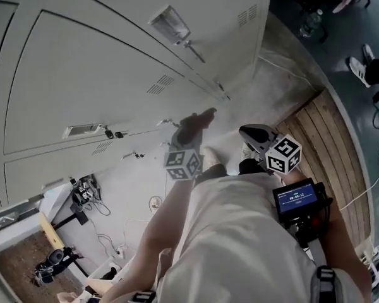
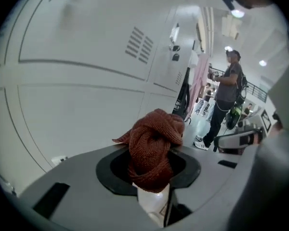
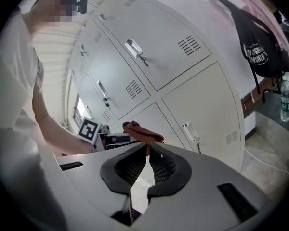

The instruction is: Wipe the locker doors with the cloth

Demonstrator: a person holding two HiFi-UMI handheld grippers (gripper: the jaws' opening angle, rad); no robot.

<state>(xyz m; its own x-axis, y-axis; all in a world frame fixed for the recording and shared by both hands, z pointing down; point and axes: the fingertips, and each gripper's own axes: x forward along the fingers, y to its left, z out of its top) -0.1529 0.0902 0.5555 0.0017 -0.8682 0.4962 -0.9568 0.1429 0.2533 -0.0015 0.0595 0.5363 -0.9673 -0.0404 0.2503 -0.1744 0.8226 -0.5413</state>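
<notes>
My left claw [image 2: 152,159] grips a cloth [image 2: 154,134] of coarse rust-red knit, rough and matt. Ahead of it, the locker doors [image 2: 77,105] are smooth painted metal with a dull sheen. My right claw [image 3: 147,150] has black ribbed pads [image 3: 127,167] set in matt grey plastic. Beside it lie wooden planks [image 1: 322,137].

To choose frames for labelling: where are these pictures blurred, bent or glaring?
Head view: the cloth is smeared by blur. Left gripper view: the cloth is sharp, locker door seams bow from the wide lens, a ceiling light glares. Right gripper view: corners are black, lockers bulge.
</notes>
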